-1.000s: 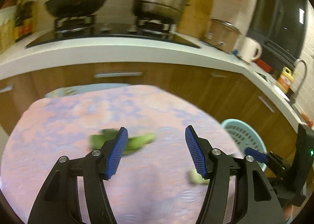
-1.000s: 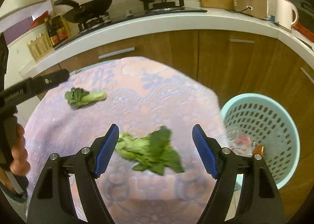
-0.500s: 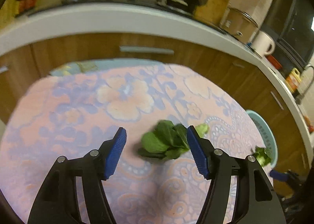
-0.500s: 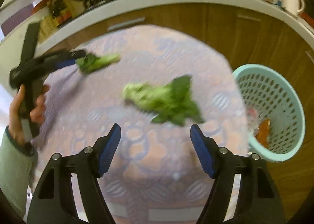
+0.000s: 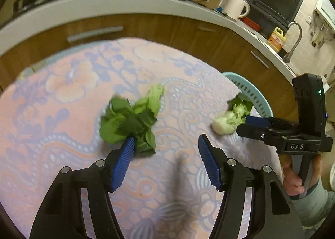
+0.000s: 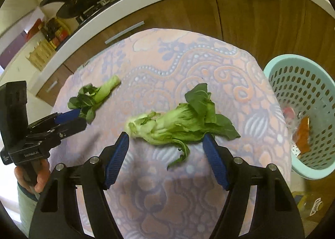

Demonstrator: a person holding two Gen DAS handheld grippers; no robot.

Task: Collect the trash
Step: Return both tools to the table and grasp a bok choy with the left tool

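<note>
Because both vegetable scraps lie flat on the desk (image 6: 209, 54), each tongs set approaches spread: left tongs (image 5: 165, 144) beside the small scrap (image 5: 129, 119), right tongs (image 6: 165, 144) straddling the large scrap (image 6: 180, 123), basket (image 6: 301, 84) alongside.

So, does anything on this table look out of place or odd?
Yes. Two loose bunches of greens lie directly on the patterned tablecloth: the smaller bunch at the left and the larger bunch near the middle, not in the basket.
</note>
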